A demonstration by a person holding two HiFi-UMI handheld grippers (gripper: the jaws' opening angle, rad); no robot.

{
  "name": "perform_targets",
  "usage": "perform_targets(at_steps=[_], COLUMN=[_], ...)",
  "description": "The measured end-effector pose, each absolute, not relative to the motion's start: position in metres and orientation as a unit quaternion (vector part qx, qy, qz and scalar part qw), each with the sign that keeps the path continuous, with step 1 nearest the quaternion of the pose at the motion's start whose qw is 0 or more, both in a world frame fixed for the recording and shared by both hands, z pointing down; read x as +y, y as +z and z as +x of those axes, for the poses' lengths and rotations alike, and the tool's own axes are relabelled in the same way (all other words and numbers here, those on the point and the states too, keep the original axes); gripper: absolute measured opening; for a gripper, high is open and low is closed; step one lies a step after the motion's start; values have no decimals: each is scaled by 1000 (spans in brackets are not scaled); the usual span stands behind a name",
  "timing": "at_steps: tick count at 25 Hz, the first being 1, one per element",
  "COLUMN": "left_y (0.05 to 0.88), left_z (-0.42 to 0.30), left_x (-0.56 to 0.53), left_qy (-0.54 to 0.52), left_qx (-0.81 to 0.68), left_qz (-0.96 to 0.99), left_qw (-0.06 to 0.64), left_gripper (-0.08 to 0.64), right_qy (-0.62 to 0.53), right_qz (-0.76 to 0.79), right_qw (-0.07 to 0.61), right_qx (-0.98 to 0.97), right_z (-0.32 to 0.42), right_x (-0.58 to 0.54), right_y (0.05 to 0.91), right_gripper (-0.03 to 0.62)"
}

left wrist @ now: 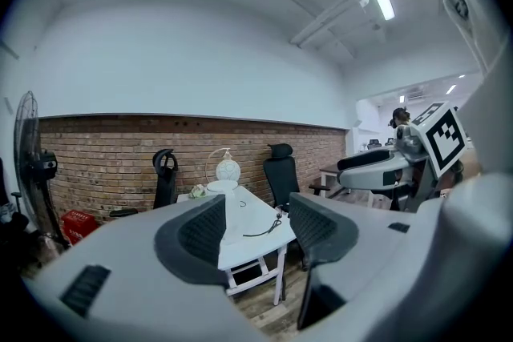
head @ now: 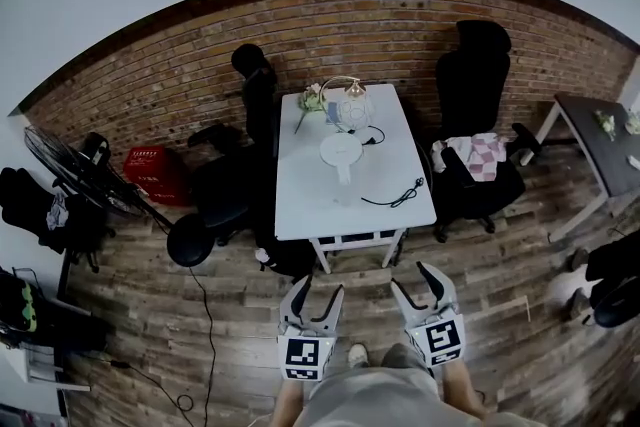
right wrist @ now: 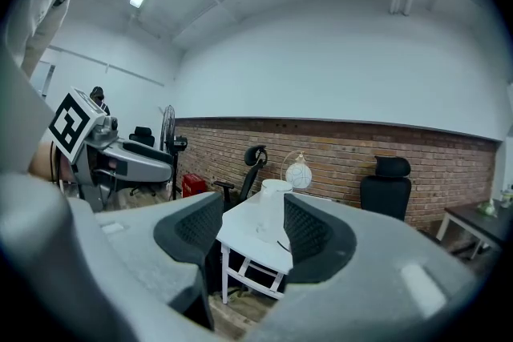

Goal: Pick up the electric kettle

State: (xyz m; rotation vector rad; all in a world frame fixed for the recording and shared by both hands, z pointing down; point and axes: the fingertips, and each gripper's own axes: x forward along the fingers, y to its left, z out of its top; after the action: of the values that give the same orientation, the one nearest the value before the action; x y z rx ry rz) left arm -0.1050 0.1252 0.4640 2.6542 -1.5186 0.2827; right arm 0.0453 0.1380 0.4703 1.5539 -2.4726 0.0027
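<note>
1. White table (head: 310,200) stands against the brick wall (head: 200,75); its far legs are hidden by the top.
2. Electric kettle (head: 341,155) stands near the table's middle, well apart from both grippers. Only its white lid reads clearly; the clear body blends into the tabletop, and its base cannot be made out.
3. Left gripper (head: 320,287) is released, pads apart with nothing between them; in its own view the kettle (left wrist: 222,188) shows far off, partly behind one pad.
4. Right gripper (head: 411,277) is likewise released and empty; the kettle (right wrist: 273,208) appears distant in the gap between its pads.
5. Black cable (head: 395,197) lies loose on the table's right part; which thing it belongs to cannot be told.
6. Globe lamp (head: 352,105) stands at the far end.
7. Person is cut off by the lower edge.
</note>
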Motion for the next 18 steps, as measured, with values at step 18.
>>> perform_targets(at_steps=[18], left_y=[470], left_z=[-104], left_x=[73], left_qy=[86], left_qx=[-483], left_qz=[870], left_qw=[43], left_gripper=[244], right_qy=[-7], right_qz=[539], right_qw=[114], right_qx=[-834], right_z=[41], right_x=[90], right_y=[466], right_gripper=[237])
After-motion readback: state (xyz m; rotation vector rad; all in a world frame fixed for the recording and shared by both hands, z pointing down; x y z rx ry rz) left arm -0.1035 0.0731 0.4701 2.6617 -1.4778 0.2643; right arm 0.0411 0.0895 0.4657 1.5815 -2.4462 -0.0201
